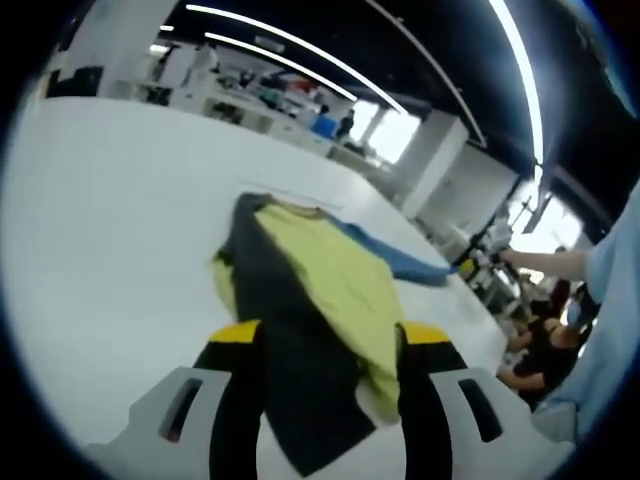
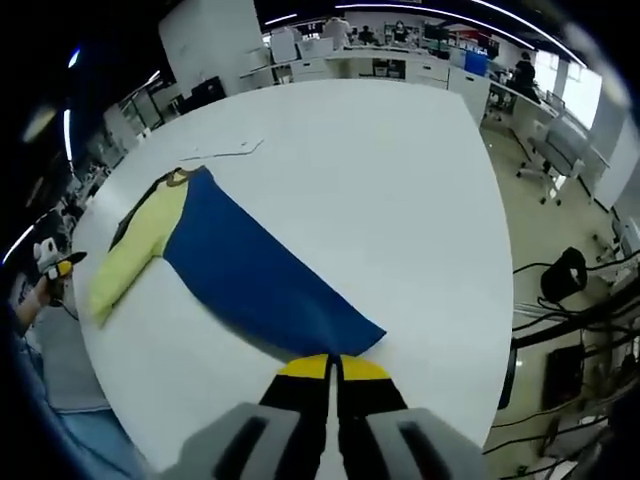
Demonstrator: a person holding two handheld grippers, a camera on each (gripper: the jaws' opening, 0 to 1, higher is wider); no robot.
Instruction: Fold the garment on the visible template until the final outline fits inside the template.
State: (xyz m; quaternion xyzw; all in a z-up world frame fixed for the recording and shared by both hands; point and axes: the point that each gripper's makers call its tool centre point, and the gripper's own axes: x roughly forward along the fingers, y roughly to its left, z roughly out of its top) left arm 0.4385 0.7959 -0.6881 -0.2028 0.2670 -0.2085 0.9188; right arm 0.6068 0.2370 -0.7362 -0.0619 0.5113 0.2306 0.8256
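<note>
Left gripper: jaws apart, with the garment draped between them; whether they actually pinch the cloth, I cannot tell. From there the garment, dark grey and yellow-green with a blue portion beyond, runs away across the white table. Right gripper: jaws pressed together on the near blue corner of the garment, which lies spread flat on the table, yellow sleeve toward the far left edge. A thin line, possibly the template, shows beyond the collar. Desks and chairs stand in the background.
</note>
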